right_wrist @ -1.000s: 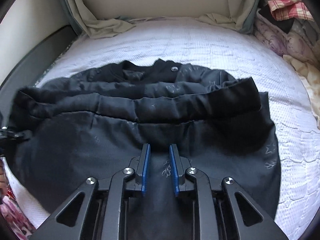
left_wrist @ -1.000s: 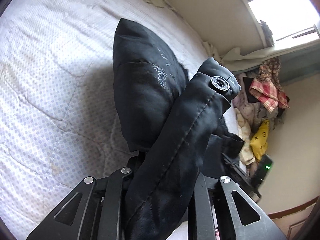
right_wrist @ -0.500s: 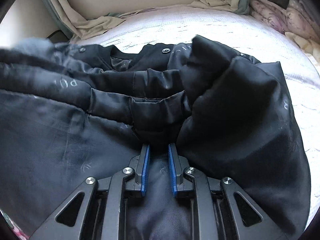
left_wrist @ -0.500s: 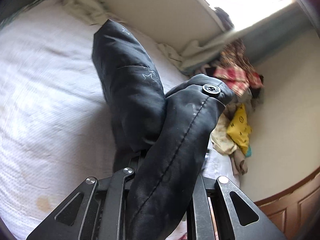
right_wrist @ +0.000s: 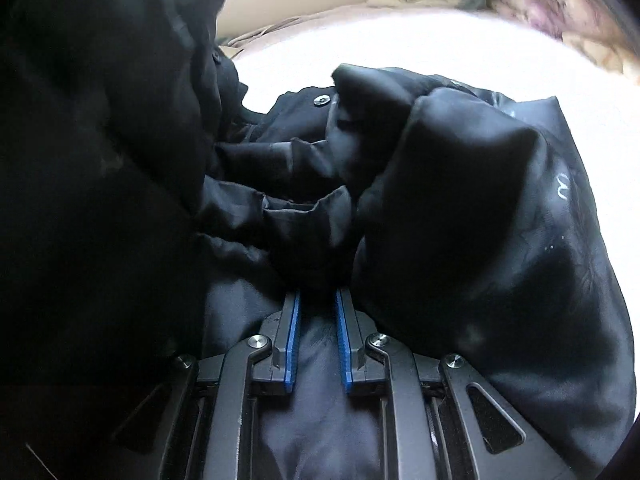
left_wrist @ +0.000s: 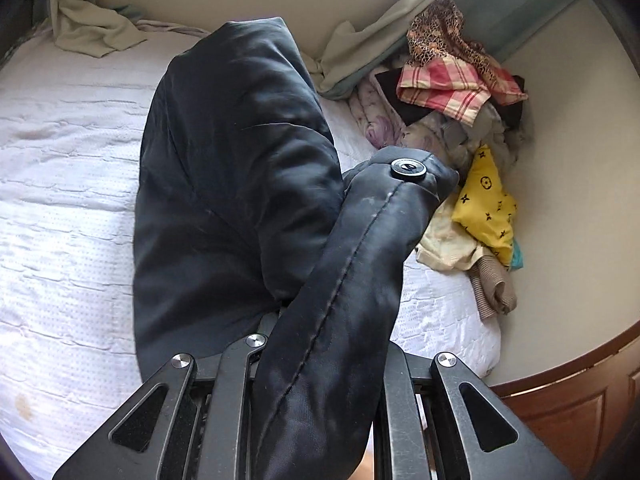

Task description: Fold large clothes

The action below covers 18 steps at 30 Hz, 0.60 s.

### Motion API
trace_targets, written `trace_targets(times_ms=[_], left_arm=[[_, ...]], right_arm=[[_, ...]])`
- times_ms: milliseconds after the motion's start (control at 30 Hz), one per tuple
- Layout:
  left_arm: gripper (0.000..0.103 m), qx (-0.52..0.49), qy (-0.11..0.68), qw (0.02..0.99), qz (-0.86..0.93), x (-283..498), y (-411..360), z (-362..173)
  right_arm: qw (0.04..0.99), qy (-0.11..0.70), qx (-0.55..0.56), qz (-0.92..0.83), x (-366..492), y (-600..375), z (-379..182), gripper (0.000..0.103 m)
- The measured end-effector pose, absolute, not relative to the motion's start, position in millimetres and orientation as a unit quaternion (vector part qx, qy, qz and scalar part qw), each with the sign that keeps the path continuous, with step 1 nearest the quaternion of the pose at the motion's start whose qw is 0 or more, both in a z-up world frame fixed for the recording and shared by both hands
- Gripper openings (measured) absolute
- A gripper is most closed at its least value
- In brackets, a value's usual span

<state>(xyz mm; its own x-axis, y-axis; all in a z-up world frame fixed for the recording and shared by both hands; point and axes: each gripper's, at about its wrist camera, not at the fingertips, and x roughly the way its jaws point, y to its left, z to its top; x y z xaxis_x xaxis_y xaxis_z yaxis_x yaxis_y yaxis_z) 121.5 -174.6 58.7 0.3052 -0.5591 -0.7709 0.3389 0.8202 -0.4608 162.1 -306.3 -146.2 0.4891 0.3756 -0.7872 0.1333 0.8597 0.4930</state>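
Note:
A black padded jacket (left_wrist: 240, 180) hangs bunched from my left gripper (left_wrist: 320, 320), lifted above the white bed (left_wrist: 60, 220). That gripper is shut on the jacket's edge, and the fabric hides its fingertips. A hem strip with a metal snap (left_wrist: 408, 168) juts up to the right. In the right wrist view the same jacket (right_wrist: 480, 220) lies crumpled on the bed (right_wrist: 400, 52). My right gripper (right_wrist: 317, 294) is shut on a fold of it between its blue pads (right_wrist: 294, 332). A raised mass of dark fabric (right_wrist: 100, 160) fills the left of that view.
A pile of clothes (left_wrist: 460, 92) with a yellow piece (left_wrist: 486, 204) lies along the wall at the bed's right side. A beige sheet (left_wrist: 88, 28) is crumpled at the bed's far edge. Wooden panelling (left_wrist: 580, 400) stands beyond the bed's corner.
My left gripper has lifted the jacket's edge and swung it toward the clothes pile. In the right wrist view the flat jacket has bunched up, and dark fabric has come over from the left.

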Motion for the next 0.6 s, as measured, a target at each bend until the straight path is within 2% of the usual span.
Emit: trace_targets(times_ms=[300, 600], left_arm=[[0.017, -0.095, 0.524, 0.807, -0.256, 121, -198, 60], [0.019, -0.071, 0.543, 0.800, -0.244, 107, -244, 28]], right_arm=[[0.754, 0.522, 0.391, 0.073, 134, -371, -130, 0.009], [0.741, 0.414, 0.528, 0.035, 74, -474, -98, 0.013]])
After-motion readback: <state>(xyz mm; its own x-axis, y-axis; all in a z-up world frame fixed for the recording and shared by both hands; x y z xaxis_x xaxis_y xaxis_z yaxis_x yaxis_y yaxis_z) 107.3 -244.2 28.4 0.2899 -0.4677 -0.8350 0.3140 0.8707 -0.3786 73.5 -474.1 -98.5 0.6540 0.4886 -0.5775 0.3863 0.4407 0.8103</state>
